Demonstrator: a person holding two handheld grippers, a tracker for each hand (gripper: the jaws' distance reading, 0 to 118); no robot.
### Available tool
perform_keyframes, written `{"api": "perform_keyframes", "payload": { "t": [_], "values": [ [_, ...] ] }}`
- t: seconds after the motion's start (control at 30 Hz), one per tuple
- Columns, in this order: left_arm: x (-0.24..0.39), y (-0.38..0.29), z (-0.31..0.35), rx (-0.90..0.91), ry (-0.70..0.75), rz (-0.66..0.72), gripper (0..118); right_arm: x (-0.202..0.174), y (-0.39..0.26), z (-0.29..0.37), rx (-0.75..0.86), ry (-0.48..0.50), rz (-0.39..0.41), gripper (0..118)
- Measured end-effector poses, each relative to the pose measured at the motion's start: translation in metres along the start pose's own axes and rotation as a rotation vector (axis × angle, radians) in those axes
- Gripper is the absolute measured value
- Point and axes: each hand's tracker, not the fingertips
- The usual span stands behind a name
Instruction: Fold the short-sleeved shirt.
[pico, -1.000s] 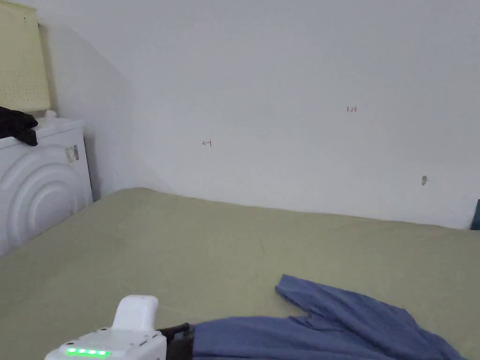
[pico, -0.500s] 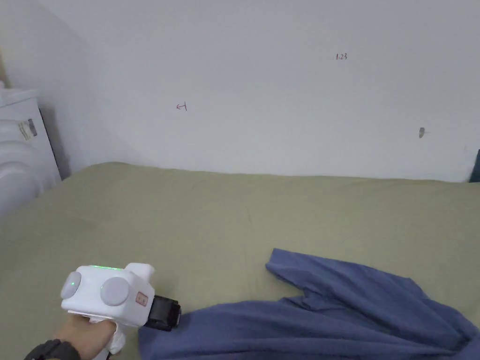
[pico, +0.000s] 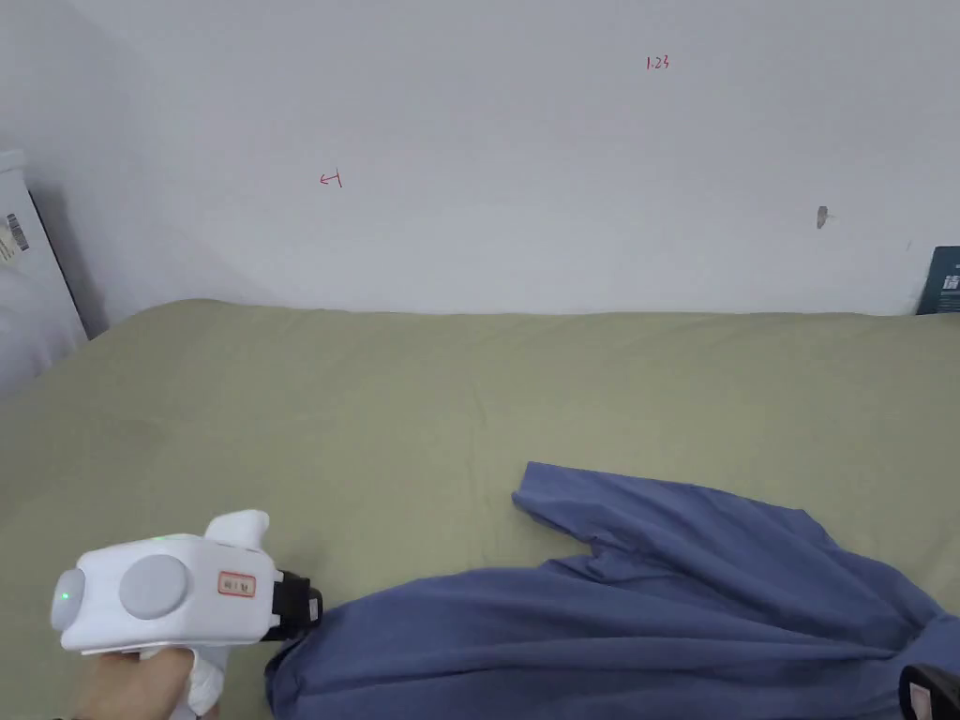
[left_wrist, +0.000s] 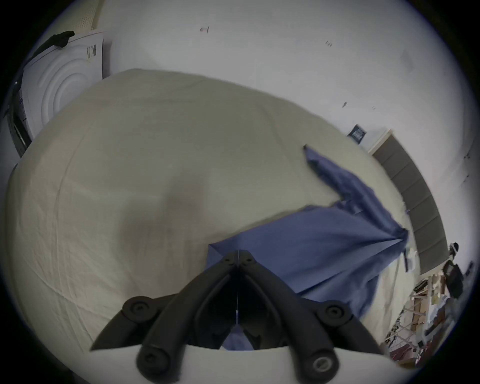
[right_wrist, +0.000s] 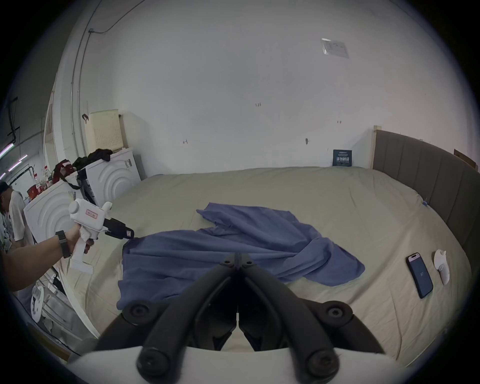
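Observation:
A blue short-sleeved shirt (pico: 656, 609) lies half spread on the olive-green bed sheet (pico: 375, 422), one sleeve pointing toward the wall. My left gripper (pico: 314, 609) is shut on the shirt's left corner; the left gripper view shows its jaws closed with blue cloth (left_wrist: 311, 246) pinched between them. My right gripper (right_wrist: 237, 256) is shut on the shirt (right_wrist: 233, 233) at the opposite end, where the folds converge. Its body peeks in at the bottom right corner of the head view (pico: 928, 694). The cloth hangs stretched between the two grippers.
A white washing machine (right_wrist: 114, 174) stands beyond the bed's left end. A grey headboard (right_wrist: 428, 181) borders the right end. A phone (right_wrist: 419, 275) and a white device (right_wrist: 441, 267) lie on the sheet right of the shirt. A person (right_wrist: 13, 215) stands far left.
The head camera has tilted down and to the right. The left gripper now sits higher in the picture with more of the shirt showing, and the right gripper has come into view at bottom right.

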Motion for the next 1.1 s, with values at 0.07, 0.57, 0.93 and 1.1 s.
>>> {"api": "perform_keyframes", "payload": {
  "t": [0.07, 0.57, 0.93, 1.1],
  "values": [
    [0.024, -0.001, 0.023, 0.041, -0.035, -0.027, 0, 0.007, 0.002, 0.001, 0.013, -0.007, -0.009, 2],
    [0.052, 0.008, 0.037, 0.068, -0.087, -0.134, 0, 0.124, 0.006, -0.046, -0.141, -0.347, -0.208, 35],
    [0.056, -0.013, 0.017, 0.033, -0.057, -0.125, 0, 0.166, 0.007, -0.170, -0.402, -0.193, -0.283, 100],
    [0.052, -0.015, 0.006, 0.087, 0.042, -0.179, 0, 0.150, 0.002, -0.204, -0.486, -0.271, -0.260, 62]
  ]
}}
